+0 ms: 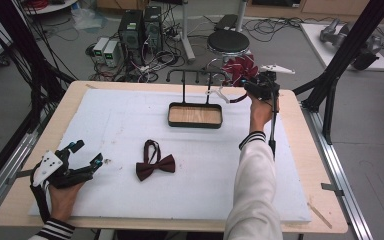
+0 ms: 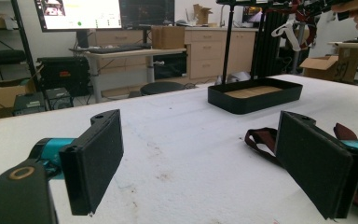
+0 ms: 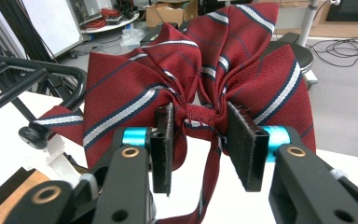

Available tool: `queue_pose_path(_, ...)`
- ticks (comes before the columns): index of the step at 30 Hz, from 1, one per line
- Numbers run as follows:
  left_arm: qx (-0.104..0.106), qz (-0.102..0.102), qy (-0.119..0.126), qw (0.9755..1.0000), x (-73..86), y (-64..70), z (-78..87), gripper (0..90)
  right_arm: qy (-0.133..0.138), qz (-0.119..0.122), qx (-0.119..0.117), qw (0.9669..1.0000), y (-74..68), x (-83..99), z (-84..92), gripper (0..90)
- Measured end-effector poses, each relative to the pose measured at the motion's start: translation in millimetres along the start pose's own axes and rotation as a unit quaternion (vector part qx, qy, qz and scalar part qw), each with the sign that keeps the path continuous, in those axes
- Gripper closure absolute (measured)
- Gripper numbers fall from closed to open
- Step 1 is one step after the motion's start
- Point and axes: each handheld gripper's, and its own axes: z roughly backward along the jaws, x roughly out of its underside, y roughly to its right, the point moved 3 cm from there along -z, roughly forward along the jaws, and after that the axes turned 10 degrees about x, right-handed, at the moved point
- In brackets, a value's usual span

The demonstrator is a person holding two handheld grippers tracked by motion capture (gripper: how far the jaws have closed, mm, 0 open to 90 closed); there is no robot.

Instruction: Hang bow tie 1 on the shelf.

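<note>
White foam padding is covering the table (image 1: 40, 200), where the right claw (image 3: 200, 135) is pinching a striped bow tie (image 3: 191, 79) by its knot beside the black rack (image 1: 197, 75), risking a slip, while the left claw (image 1: 82, 155) is resting open.

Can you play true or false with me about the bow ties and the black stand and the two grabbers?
1. The right gripper pinches a striped red bow tie at its knot. True.
2. The plain dark red bow tie hangs from the rack. False: it lies flat on the white mat.
3. The left gripper has its jaws wide apart with nothing between them. True.
4. The black tray of the rack is full of bow ties. False: its wooden floor is bare.
5. The right gripper is up by the top bar of the rack. True.
</note>
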Motion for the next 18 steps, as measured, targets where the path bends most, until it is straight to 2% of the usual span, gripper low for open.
queue_pose_path(1, 0.0, 0.0, 0.0, 1.0, 0.0, 0.0, 0.0, 15.9, 0.0, 0.0, 0.0, 1.0, 0.0, 0.1, -0.2, 60.2)
queue_pose_path(2, 0.0, 0.0, 0.0, 1.0, 0.0, 0.0, 0.0, 15.9, 0.0, 0.0, 0.0, 1.0, 0.0, 0.1, -0.3, 52.0)
queue_pose_path(4, 0.0, 0.0, 0.0, 1.0, -0.1, 0.1, 0.0, 15.9, 0.002, -0.003, 0.002, 1.0, 0.9, 0.4, -2.2, 29.4)
queue_pose_path(7, 0.0, 0.0, -0.001, 1.0, 0.0, 0.1, 0.0, 15.9, -0.007, -0.001, 0.004, 1.0, 2.5, 2.3, -3.6, 13.2)
queue_pose_path(8, 0.0, -0.001, -0.001, 1.0, 0.0, 0.1, 0.0, 15.9, -0.007, 0.001, 0.007, 1.0, 3.3, 2.5, -3.8, 10.6)
queue_pose_path(11, 0.0, -0.001, -0.001, 1.0, -0.1, 0.2, 0.0, 15.9, -0.005, -0.004, -0.008, 1.0, 4.5, 0.9, 0.9, 10.6)
queue_pose_path(18, 0.0, -0.002, -0.001, 1.0, 0.0, 0.3, -0.1, 15.9, 0.014, 0.013, -0.036, 0.9992, 4.1, -8.0, 18.8, 10.6)
